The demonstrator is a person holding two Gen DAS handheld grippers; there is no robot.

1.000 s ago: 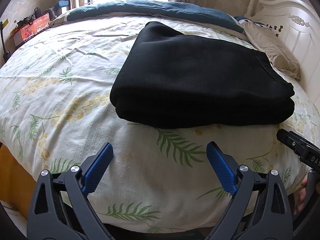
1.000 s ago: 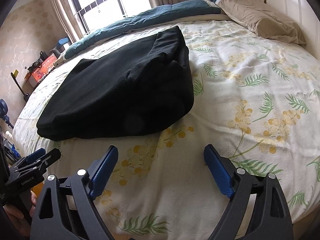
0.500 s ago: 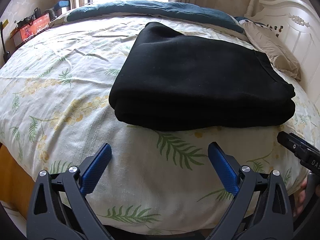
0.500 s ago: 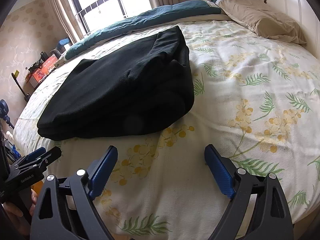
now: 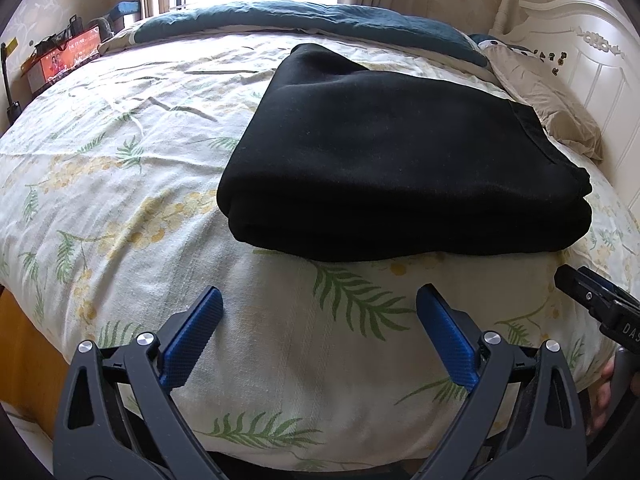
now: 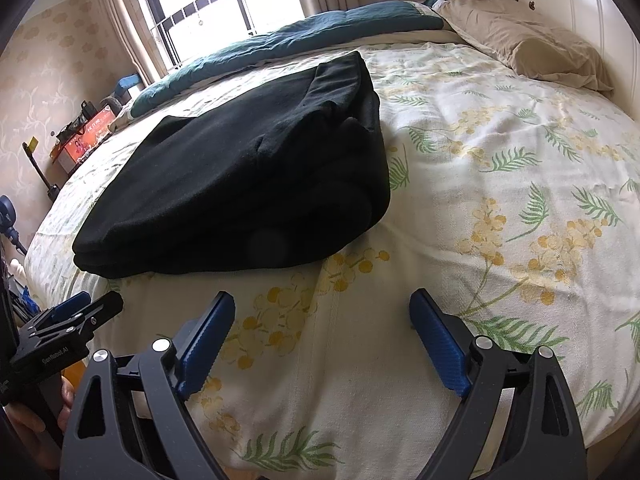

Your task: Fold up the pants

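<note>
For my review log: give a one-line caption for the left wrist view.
Black pants lie folded on the floral bedspread; left gripper hangs short of them, jaws open and empty.

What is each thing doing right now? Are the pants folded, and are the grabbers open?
black pants: folded into a flat stack, lying on the bed
left gripper: open, empty, apart from the pants
right gripper: open, empty, apart from the pants
bedspread: spread out, slightly wrinkled
pillow: lying rumpled by the headboard

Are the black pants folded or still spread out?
Folded: the black pants lie as a compact stack with layered edges on the bed.
</note>
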